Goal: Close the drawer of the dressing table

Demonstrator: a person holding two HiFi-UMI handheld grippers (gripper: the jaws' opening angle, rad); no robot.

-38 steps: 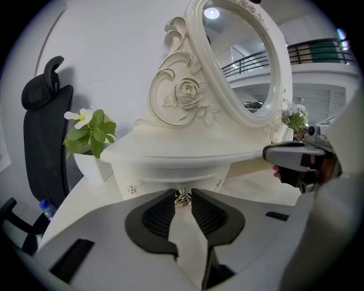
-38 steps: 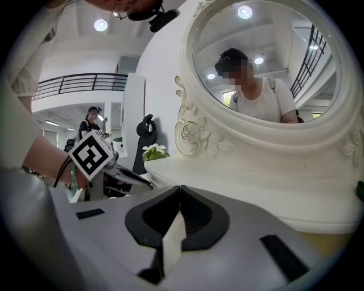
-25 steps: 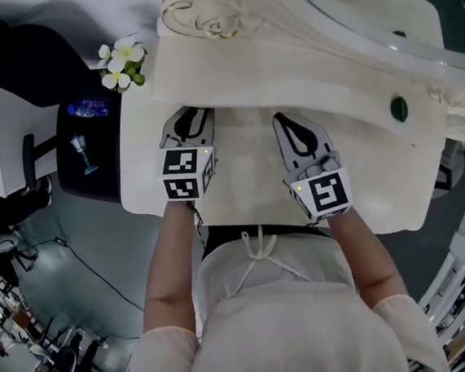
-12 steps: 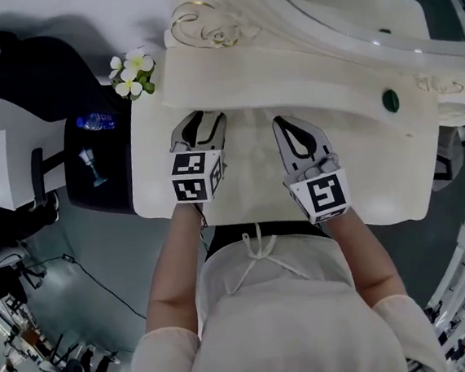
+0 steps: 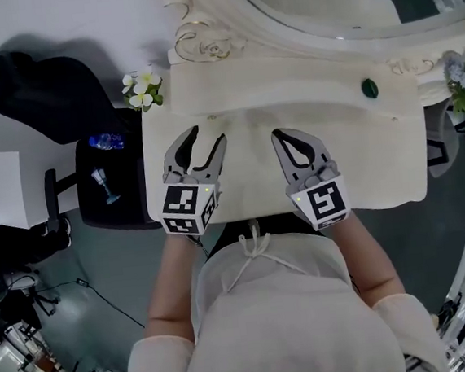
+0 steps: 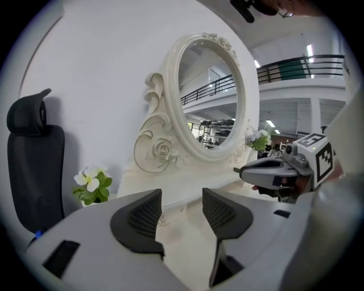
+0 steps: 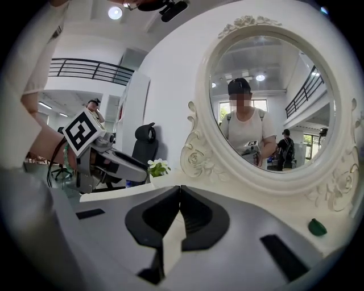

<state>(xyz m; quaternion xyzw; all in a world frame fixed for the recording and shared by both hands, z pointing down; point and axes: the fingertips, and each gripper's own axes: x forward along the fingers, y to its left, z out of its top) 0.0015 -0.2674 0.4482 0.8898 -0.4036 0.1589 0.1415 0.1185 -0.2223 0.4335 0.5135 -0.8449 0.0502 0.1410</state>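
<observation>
The cream dressing table [image 5: 377, 159] lies below me, and its drawer is hidden under the top's front edge. My left gripper [image 5: 206, 139] hovers over the left-middle of the top. Its jaws are opening, with a clear gap and nothing between them [image 6: 182, 196]. My right gripper [image 5: 281, 134] hovers beside it over the middle, shut and empty, its pads [image 7: 180, 190] pressed together. Both point toward the oval mirror [image 5: 321, 1] and touch nothing. From the left gripper view the right gripper [image 6: 250, 172] shows at the right.
A small pot of white flowers [image 5: 143, 90] stands at the table's back left corner and a green knob-like object [image 5: 369, 88] at the back right. A black office chair [image 5: 43, 93] and a dark side table [image 5: 109, 181] with a bottle and glass stand to the left.
Both grippers have lifted and drawn back toward the person. The left jaws have spread from nearly shut to wide apart. The right jaws stay shut.
</observation>
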